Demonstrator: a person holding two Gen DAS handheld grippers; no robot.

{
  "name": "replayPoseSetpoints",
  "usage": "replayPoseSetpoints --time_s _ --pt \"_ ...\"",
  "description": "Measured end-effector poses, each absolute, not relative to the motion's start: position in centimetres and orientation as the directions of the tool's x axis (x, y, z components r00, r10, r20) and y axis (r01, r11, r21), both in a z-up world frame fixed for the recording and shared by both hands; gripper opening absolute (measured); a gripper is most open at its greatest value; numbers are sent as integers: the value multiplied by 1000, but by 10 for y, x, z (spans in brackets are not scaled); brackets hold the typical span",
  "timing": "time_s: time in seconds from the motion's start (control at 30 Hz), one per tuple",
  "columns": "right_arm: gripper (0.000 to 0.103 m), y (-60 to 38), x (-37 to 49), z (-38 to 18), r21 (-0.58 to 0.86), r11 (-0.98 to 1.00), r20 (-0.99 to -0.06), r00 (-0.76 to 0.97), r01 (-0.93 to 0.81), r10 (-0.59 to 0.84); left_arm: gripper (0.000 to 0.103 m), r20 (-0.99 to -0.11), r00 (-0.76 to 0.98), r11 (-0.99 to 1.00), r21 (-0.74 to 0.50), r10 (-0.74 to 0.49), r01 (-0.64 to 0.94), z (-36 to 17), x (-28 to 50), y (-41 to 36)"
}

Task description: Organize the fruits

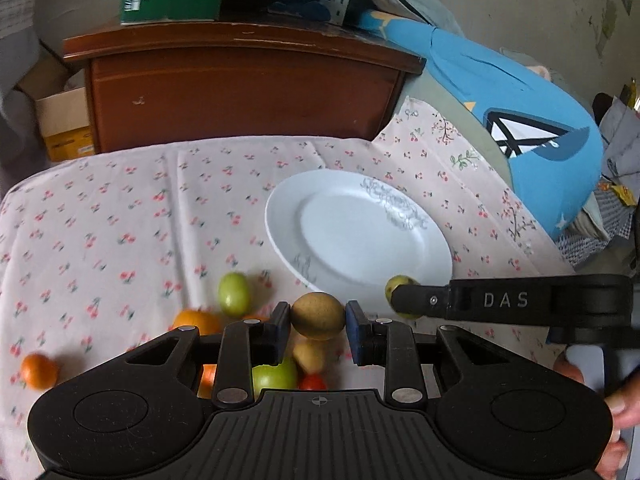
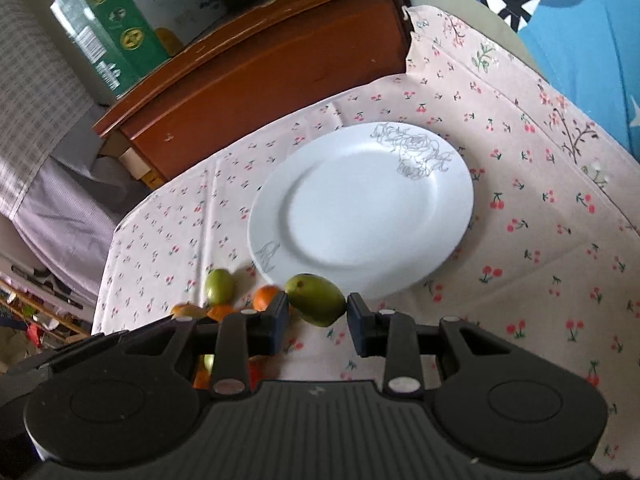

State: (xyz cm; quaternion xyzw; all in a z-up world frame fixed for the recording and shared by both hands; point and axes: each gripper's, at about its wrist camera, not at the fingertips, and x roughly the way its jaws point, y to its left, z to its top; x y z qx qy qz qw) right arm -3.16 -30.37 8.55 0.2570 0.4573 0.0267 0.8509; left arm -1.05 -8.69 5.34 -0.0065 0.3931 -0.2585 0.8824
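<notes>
From the left wrist camera, the left gripper (image 1: 317,322) has its two pads pressed against a brownish, kiwi-like fruit (image 1: 317,315), held clear above the cherry-print tablecloth (image 1: 120,208). The white plate (image 1: 360,228) sits at about one o'clock from that fruit, bare, with a grey flower drawing on its rim. At three o'clock the right gripper (image 1: 400,298) reaches in sideways, its black finger marked DAS covering part of a small green fruit (image 1: 394,283) over the plate's near rim; how its fingers stand I cannot tell from here. Loose fruit lies on the cloth: a green one (image 1: 234,294) at ten o'clock, an orange one (image 1: 198,322) beside it, another orange one (image 1: 39,370) far out at nine o'clock, and a green apple-like one (image 1: 276,374) under the fingers. A hand (image 1: 618,408) shows at the lower right edge.

From the right wrist camera, the right gripper (image 2: 317,306) is clamped on a green pear-shaped fruit (image 2: 316,299), just at the plate's (image 2: 360,200) near rim, the plate at twelve o'clock. A green fruit (image 2: 219,286) and an orange one (image 2: 266,296) lie at nine to ten o'clock. A brown wooden cabinet (image 2: 260,72) stands beyond the cloth (image 2: 540,260).
</notes>
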Motion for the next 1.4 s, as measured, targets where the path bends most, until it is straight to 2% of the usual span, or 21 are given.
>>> replayPoseSetpoints --time_s 0.5,0.7,0.77,0.83,0.87,1.1,1.17,1.23,1.4 --pt "32 -324 3 62 476 830 -787 562 291 255 27 -700 554 855 -160 -451 493 35 47 -122" --pt "35 -326 9 57 478 824 -787 565 304 248 29 -698 559 856 -154 -448 493 29 55 -127" --pt "35 -327 10 58 476 826 -785 568 302 245 33 -700 559 858 -155 -445 489 29 56 -126" --pt "36 -331 10 61 477 825 -780 579 303 238 45 -697 576 869 -141 -428 474 28 56 -125" --pt "37 -333 10 62 473 826 -779 584 307 228 46 -696 586 875 -131 -416 466 28 56 -124" --pt "40 -355 9 69 363 839 -795 604 406 52 47 -726 592 904 -94 -349 417 21 59 -116" --pt "45 -359 9 68 324 838 -801 599 440 -5 48 -733 595 910 -79 -329 406 19 59 -114" --pt "48 -364 10 62 325 827 -810 587 459 -8 56 -739 600 918 -63 -307 392 17 60 -112" --pt "47 -365 16 43 360 815 -830 555 455 56 60 -733 621 926 -33 -278 375 19 58 -109"
